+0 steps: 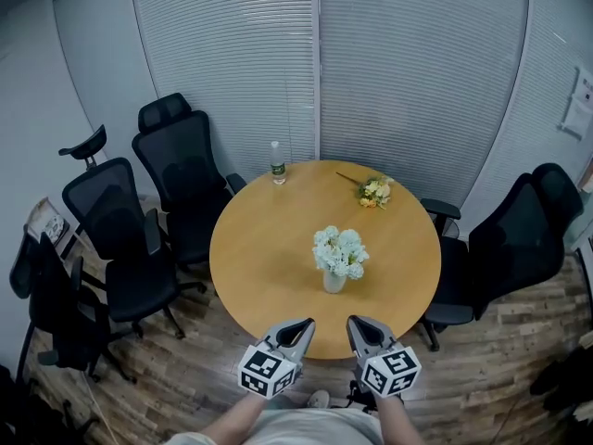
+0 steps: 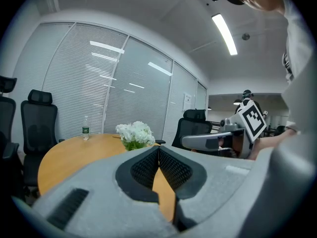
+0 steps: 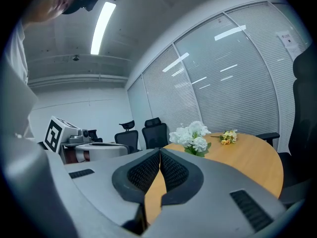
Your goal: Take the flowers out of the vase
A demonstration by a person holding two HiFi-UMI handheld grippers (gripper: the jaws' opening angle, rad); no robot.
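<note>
Vase [image 1: 334, 280] with white flowers [image 1: 340, 250] stands upright near the round table's [image 1: 259, 258] centre; left gripper [image 1: 295, 330] and right gripper [image 1: 359, 328], jaws pressed together and empty, hover at the table's near edge, apart from the vase.

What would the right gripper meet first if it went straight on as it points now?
Probably the white flowers in the vase, though it may pass just left of them; only table lies before the shut right gripper. Depth is unclear.
</note>
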